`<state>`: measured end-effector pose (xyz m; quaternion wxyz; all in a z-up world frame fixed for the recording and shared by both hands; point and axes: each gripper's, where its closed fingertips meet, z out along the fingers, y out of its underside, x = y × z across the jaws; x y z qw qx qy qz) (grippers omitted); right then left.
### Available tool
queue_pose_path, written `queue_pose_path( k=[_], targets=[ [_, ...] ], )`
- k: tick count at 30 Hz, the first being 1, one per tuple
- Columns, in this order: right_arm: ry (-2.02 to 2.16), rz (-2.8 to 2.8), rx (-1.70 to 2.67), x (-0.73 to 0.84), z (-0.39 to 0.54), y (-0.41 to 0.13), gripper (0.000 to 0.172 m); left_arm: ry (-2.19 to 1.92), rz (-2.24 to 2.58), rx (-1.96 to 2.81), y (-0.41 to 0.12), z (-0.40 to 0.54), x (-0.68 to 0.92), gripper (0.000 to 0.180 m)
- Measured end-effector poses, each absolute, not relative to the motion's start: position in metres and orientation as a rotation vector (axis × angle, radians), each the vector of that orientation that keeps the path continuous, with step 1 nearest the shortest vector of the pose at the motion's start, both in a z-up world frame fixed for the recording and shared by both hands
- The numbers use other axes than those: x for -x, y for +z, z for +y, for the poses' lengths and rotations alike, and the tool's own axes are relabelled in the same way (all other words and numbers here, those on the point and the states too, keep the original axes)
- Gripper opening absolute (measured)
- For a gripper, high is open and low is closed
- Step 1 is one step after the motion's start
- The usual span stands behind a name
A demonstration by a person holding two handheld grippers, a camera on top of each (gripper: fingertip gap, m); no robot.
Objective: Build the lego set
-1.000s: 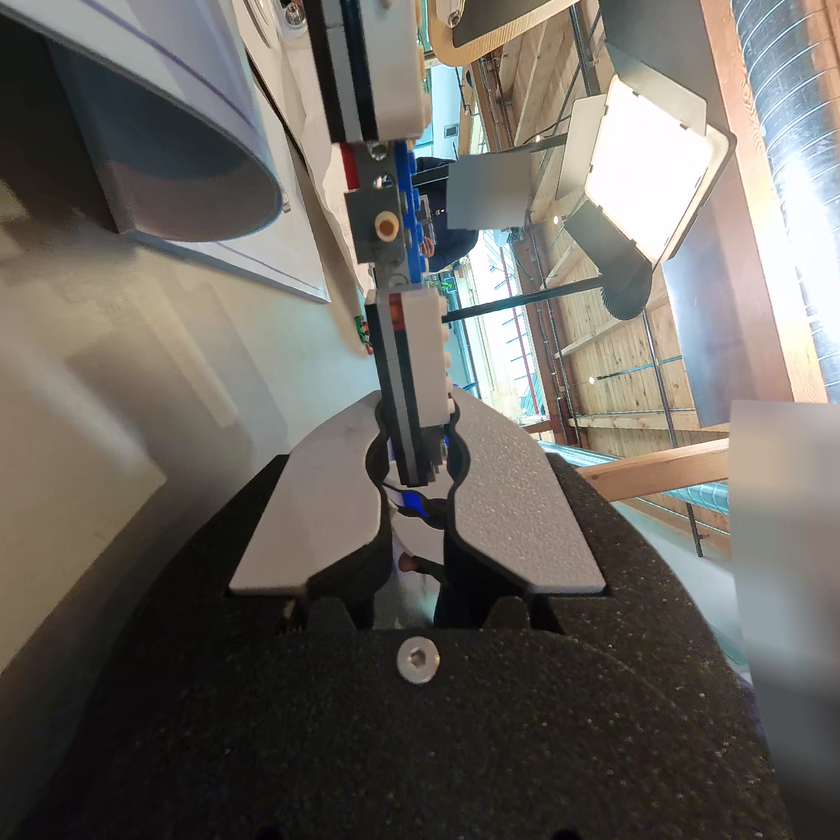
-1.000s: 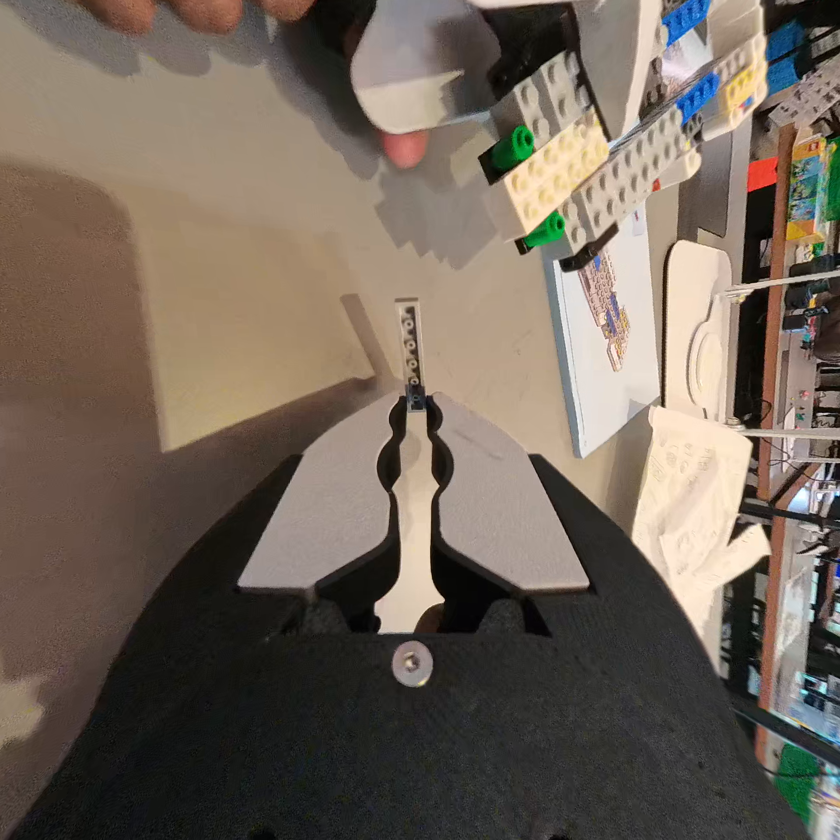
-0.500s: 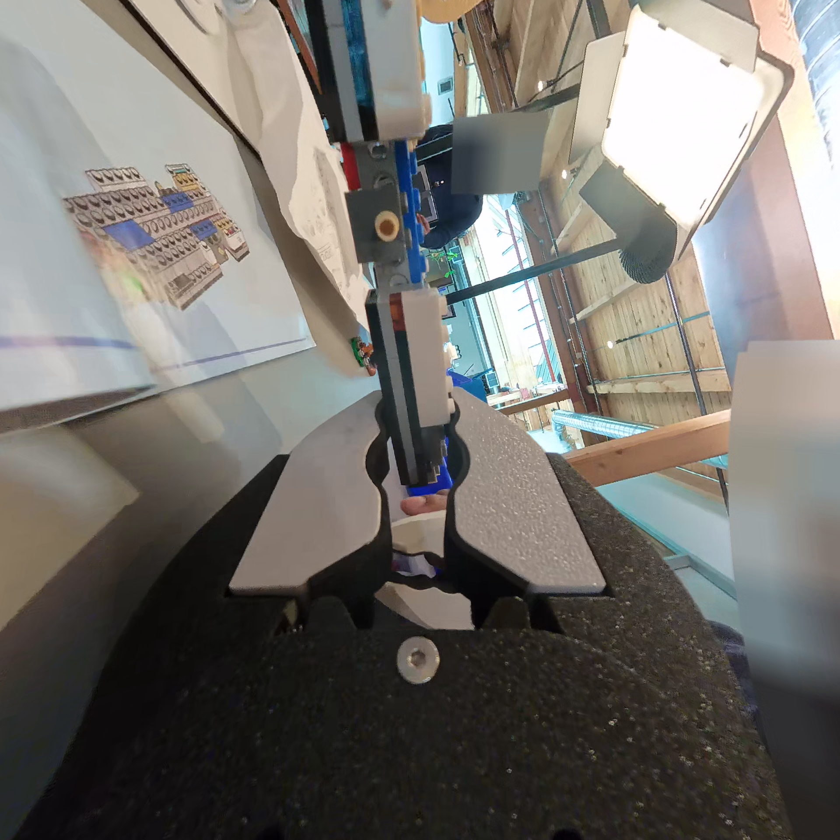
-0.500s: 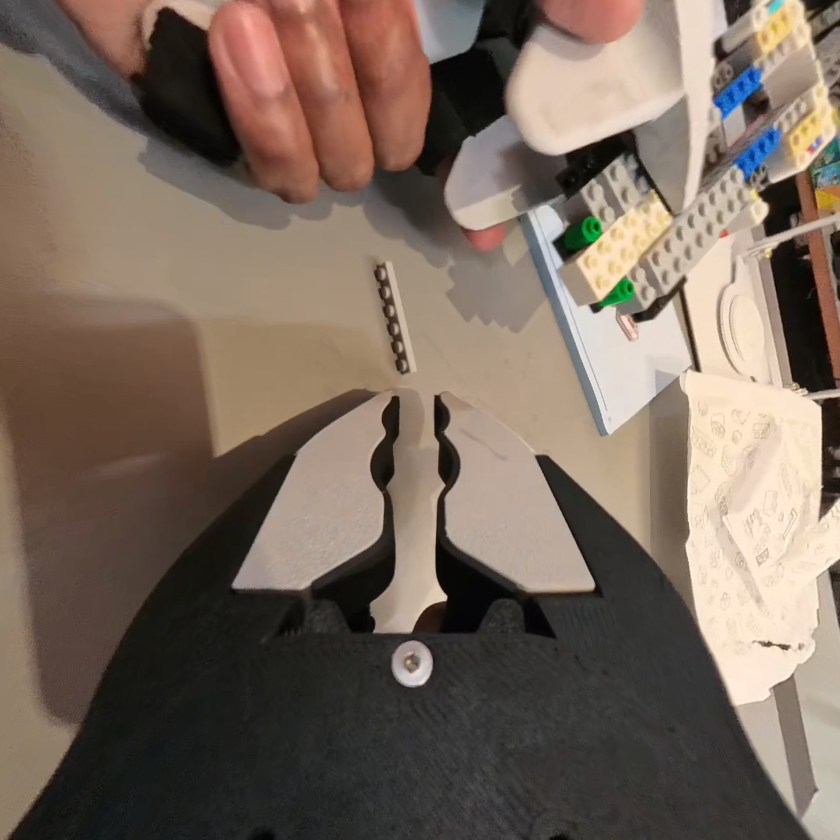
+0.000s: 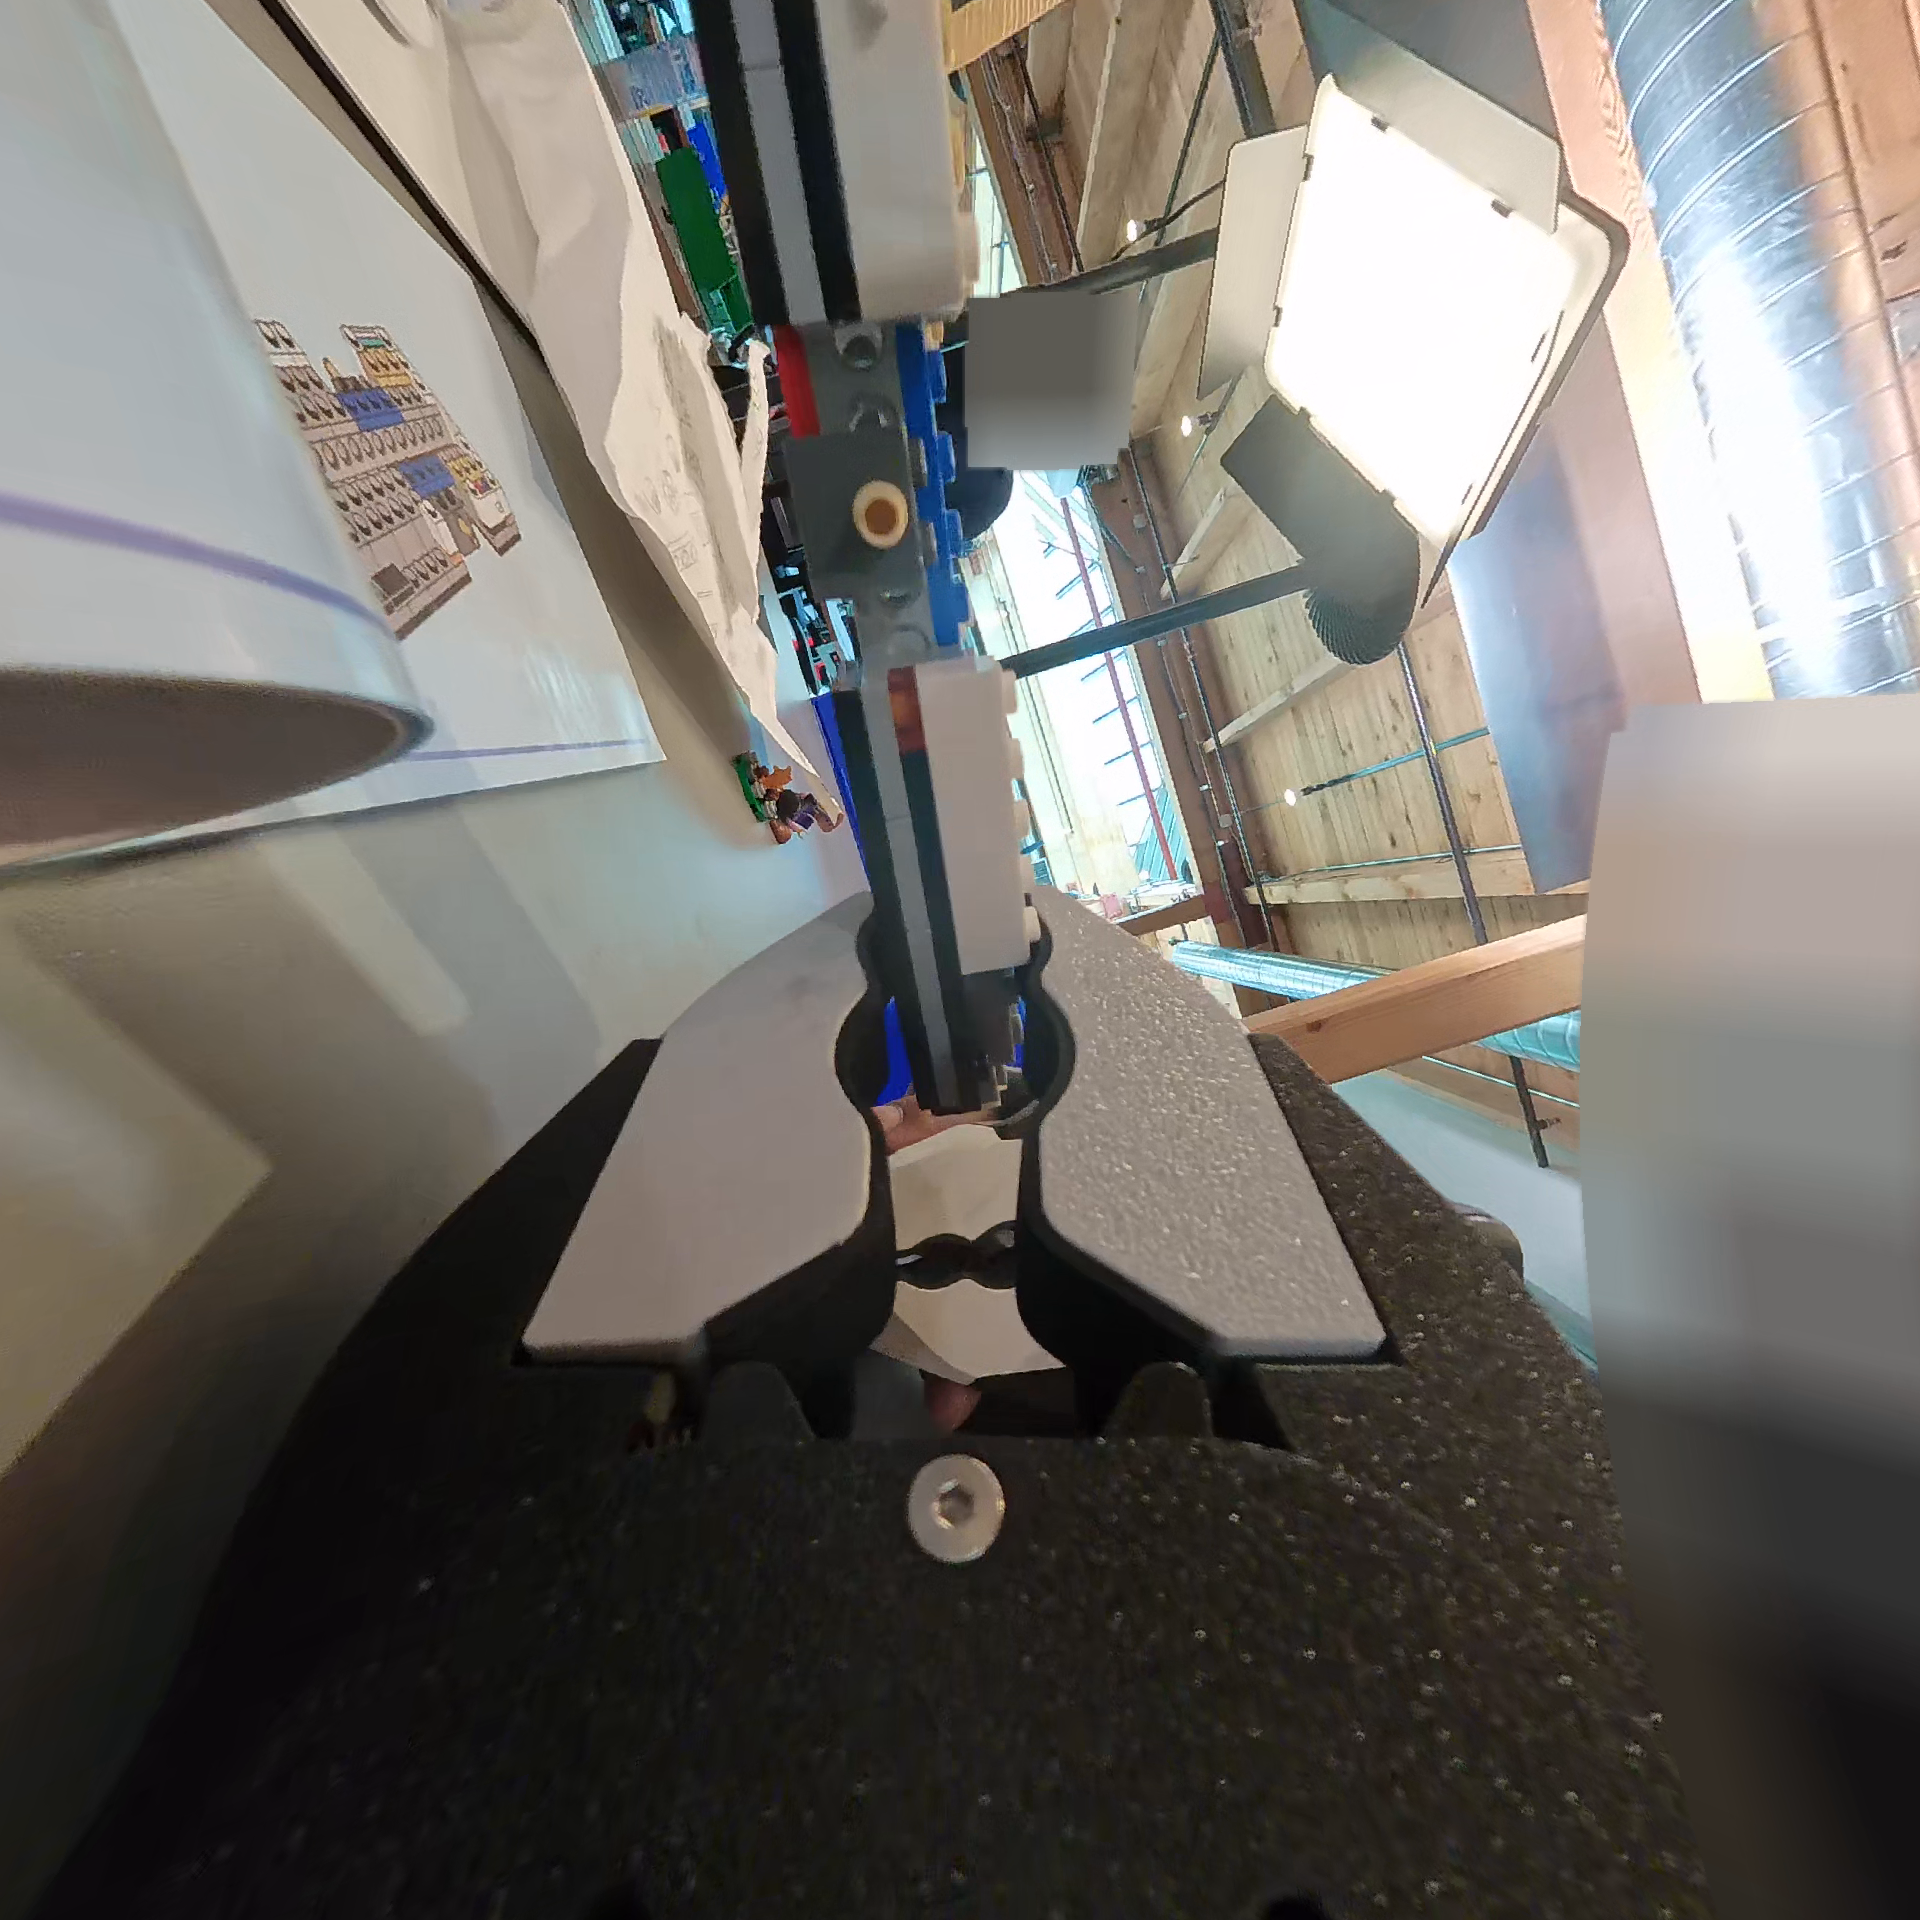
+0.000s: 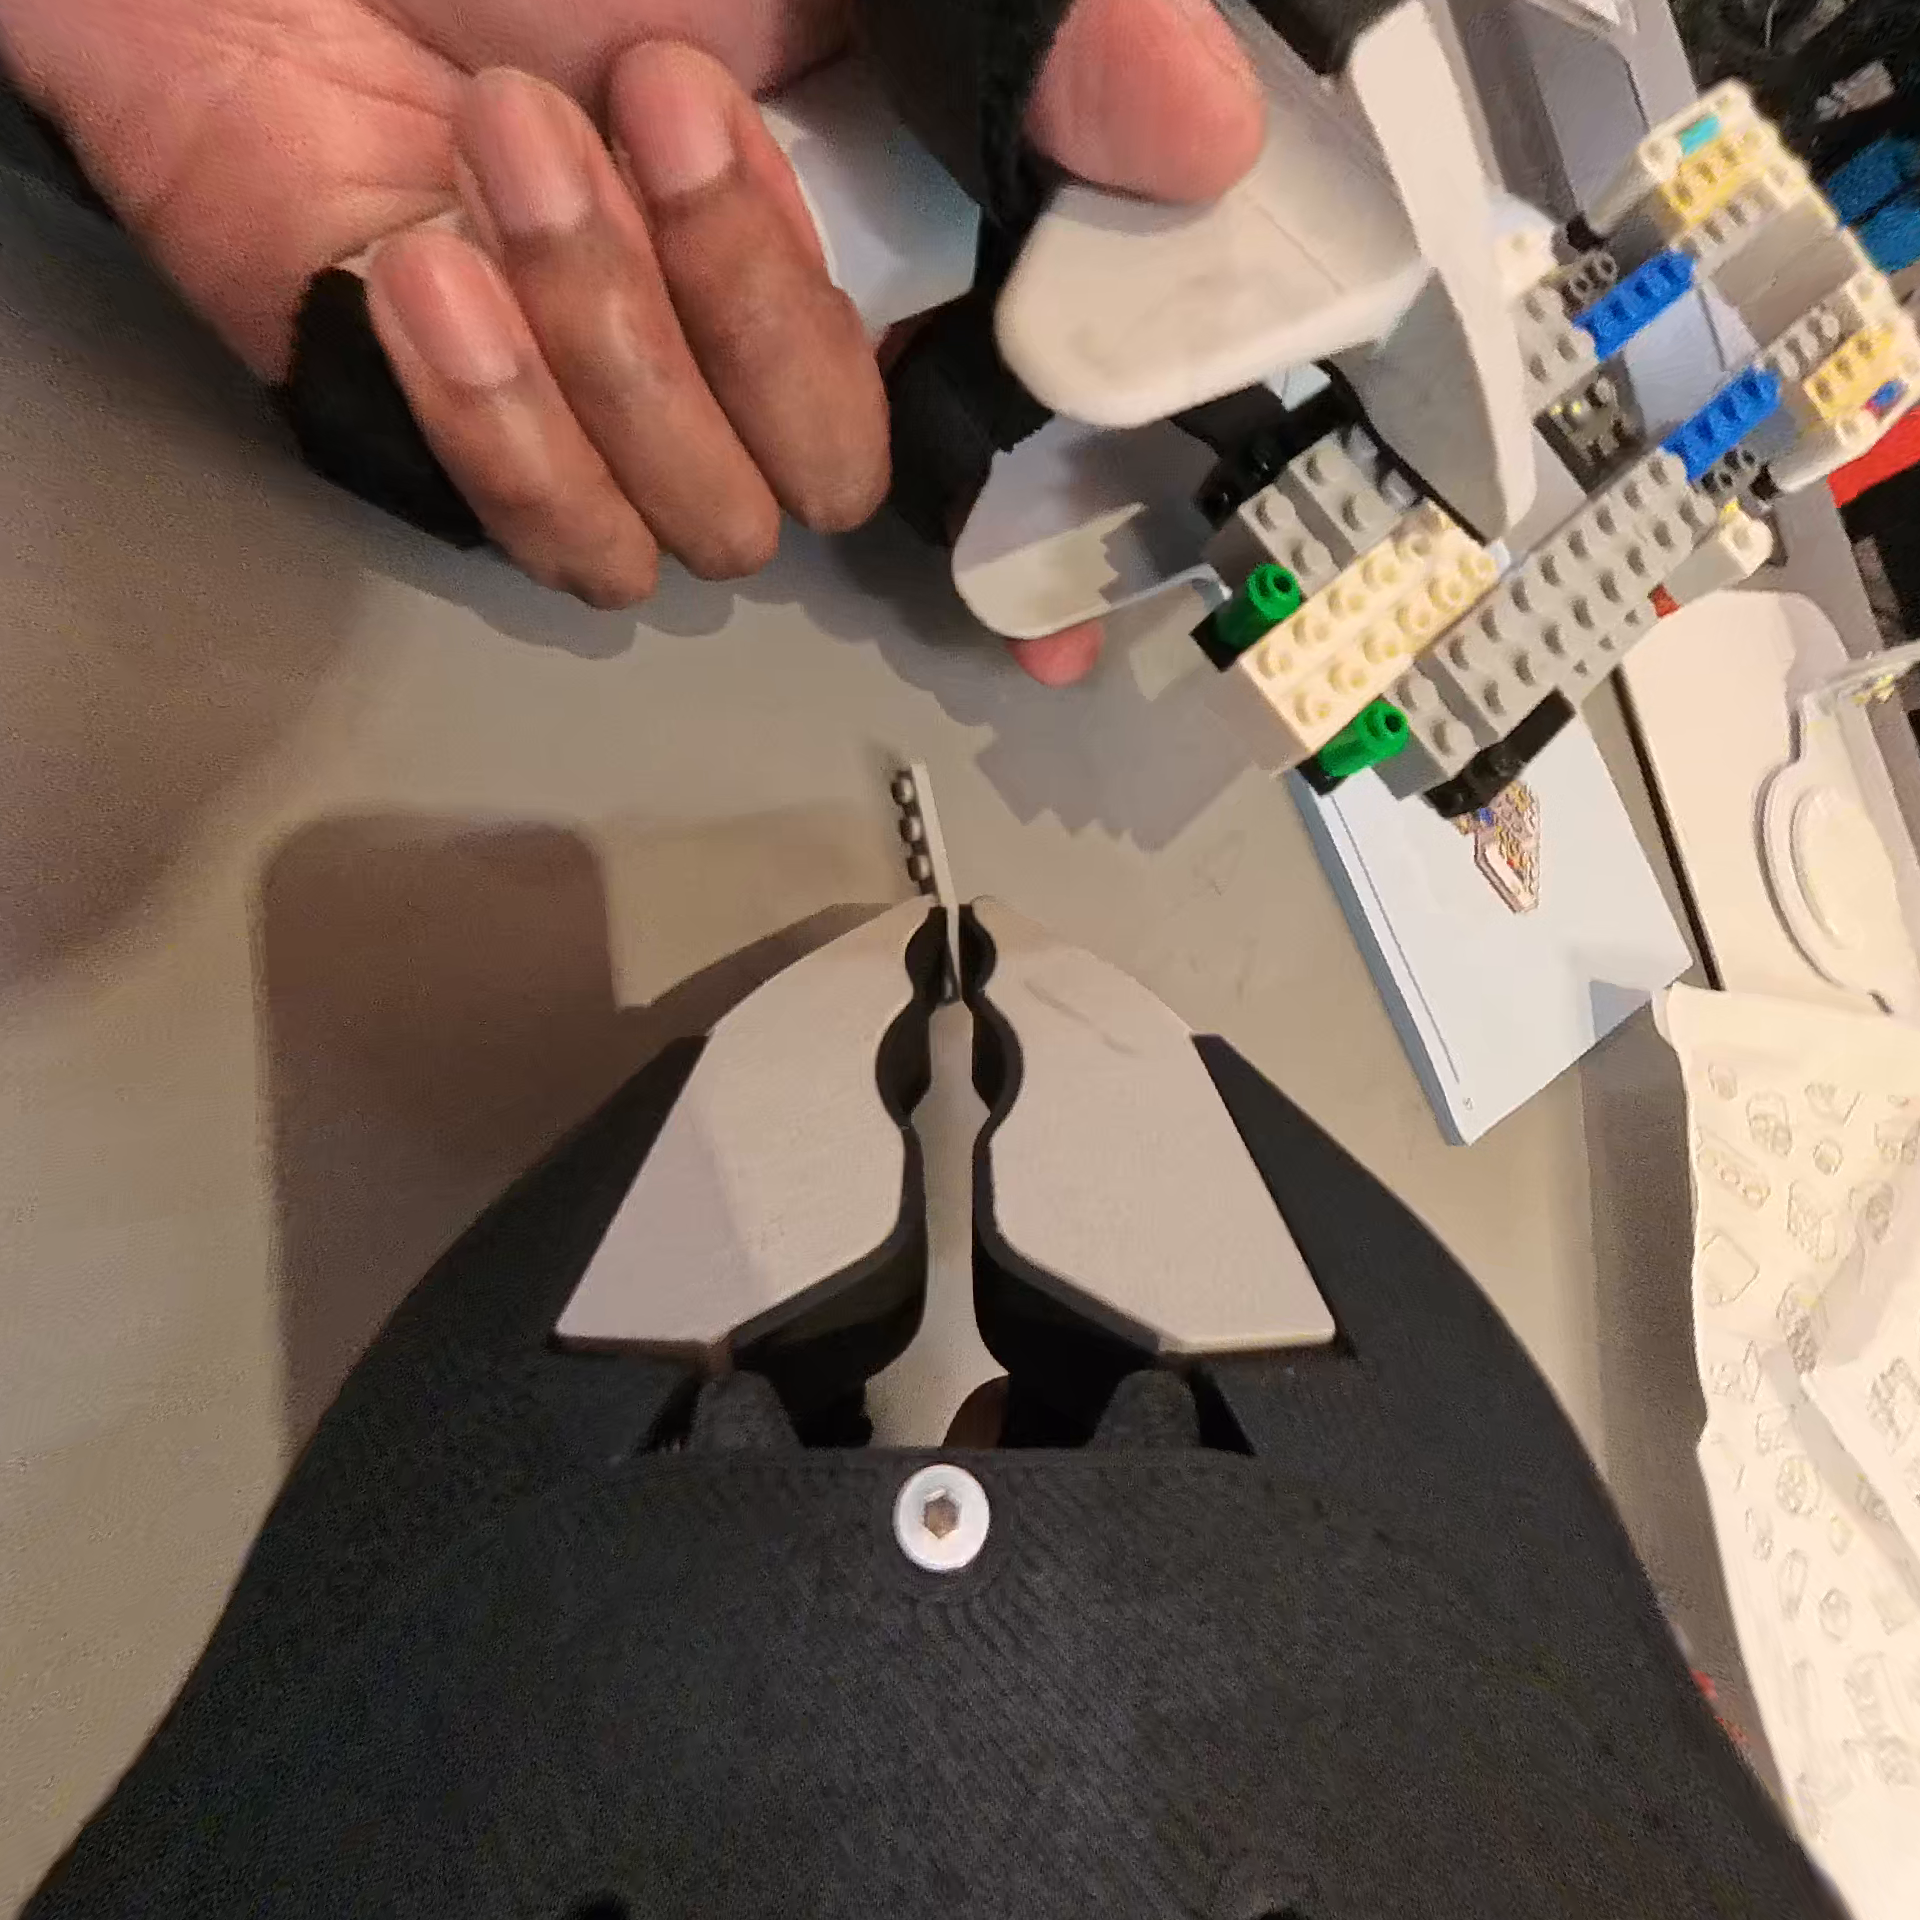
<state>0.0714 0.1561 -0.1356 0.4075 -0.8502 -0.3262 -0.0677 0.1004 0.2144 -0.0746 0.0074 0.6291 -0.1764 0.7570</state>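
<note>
On the beige table [image 6: 312, 727], the right claw [image 6: 951, 914] pinches a thin studded plate [image 6: 925, 831].

Gripper bodies: your left gripper [image 5: 951, 935] and right gripper [image 6: 948, 914] are grainy black.
Fingers: pale grey, scalloped inner edges.
Screw: one silver hex screw each.

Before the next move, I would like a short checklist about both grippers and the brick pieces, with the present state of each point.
1. Left gripper clamps the brick model between its fingers: ok.
2. Right gripper is closed on the thin grey plate: ok.
3. Plate sits straight in the grip: not ok, it leans slightly left, held by its end only.
4. Plate lifted off the table: cannot tell.
5. Model's studded top is free of obstruction: ok.
6. Instruction booklet lies open beneath the model: ok.
</note>
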Motion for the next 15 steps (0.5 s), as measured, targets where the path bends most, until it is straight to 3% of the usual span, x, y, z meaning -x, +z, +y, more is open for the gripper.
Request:
queue_pose_path(
  k=[15],
  targets=[
    [-0.131,-0.794,2.156,-0.074,0.162,-0.137,0.010,2.359,-0.550,-1.961,-0.075,0.214,-0.099,0.021]
  ],
)
